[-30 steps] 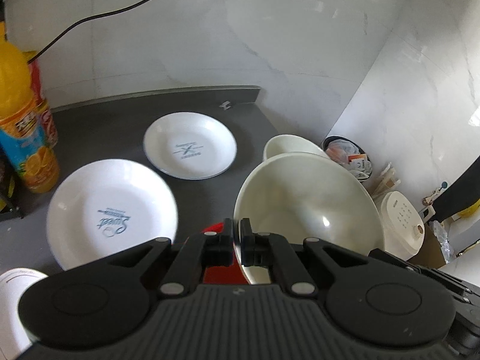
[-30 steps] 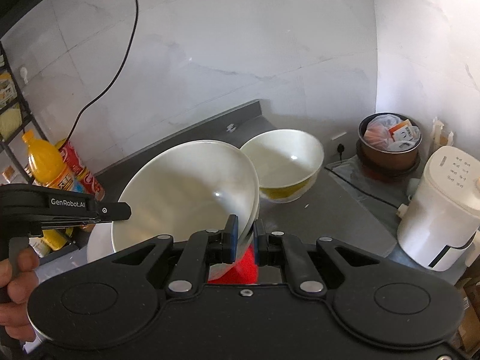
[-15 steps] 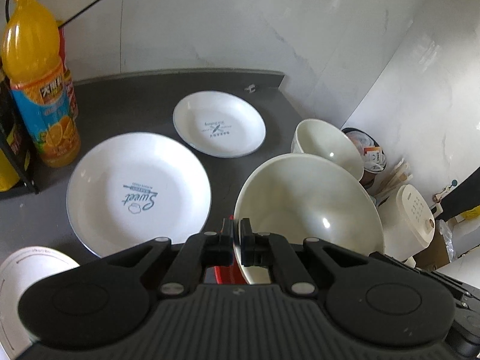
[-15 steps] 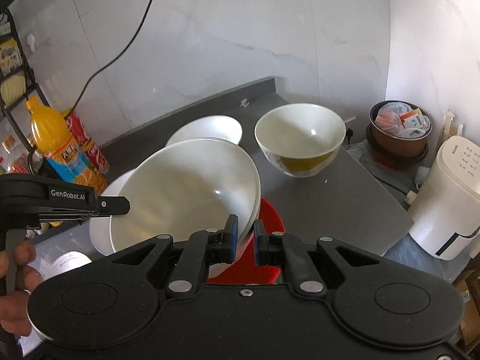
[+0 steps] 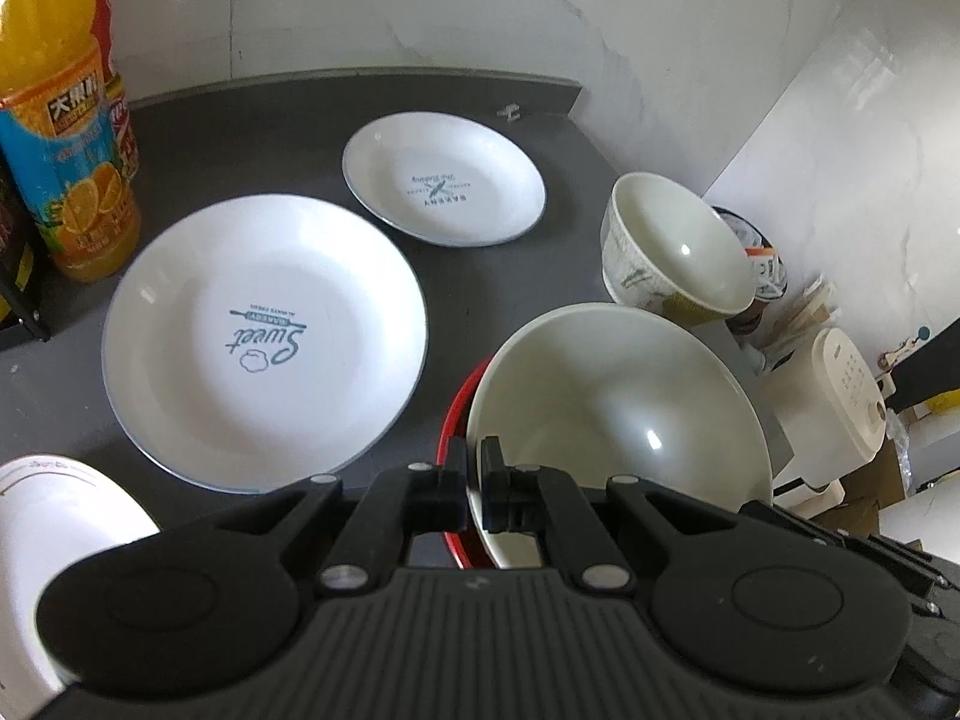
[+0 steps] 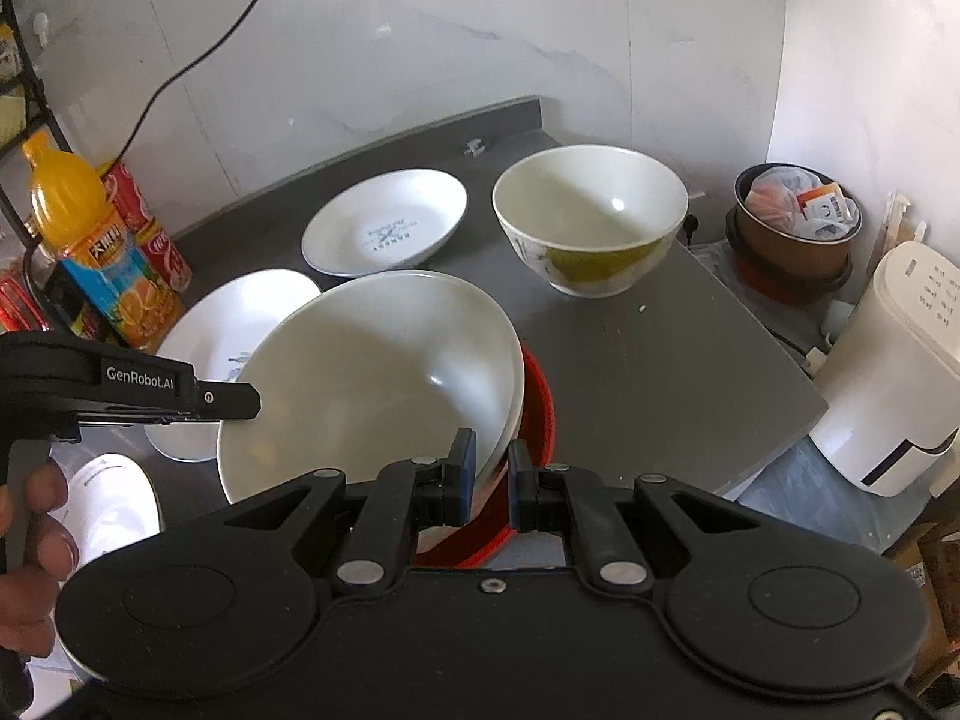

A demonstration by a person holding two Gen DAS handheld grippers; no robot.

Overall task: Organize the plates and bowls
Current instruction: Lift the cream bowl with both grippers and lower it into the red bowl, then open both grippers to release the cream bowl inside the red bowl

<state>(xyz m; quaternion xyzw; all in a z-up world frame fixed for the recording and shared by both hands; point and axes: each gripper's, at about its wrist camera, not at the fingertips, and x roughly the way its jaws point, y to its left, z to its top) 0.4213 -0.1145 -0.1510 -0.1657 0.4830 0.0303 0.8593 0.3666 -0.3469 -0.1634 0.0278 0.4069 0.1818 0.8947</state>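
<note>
Between both sets of jaws — large cream bowl (image 5: 618, 414), tilted over red dish (image 6: 534, 414) | left gripper (image 5: 475, 483) clamped on its rim | right gripper (image 6: 487, 480) straddles opposite rim — grip unclear | desk (image 6: 648, 354) below

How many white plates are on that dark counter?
3. A large plate sits near the juice bottle, a smaller plate lies toward the back wall, and a third is cut off at the near left edge; others may be hidden.
</note>
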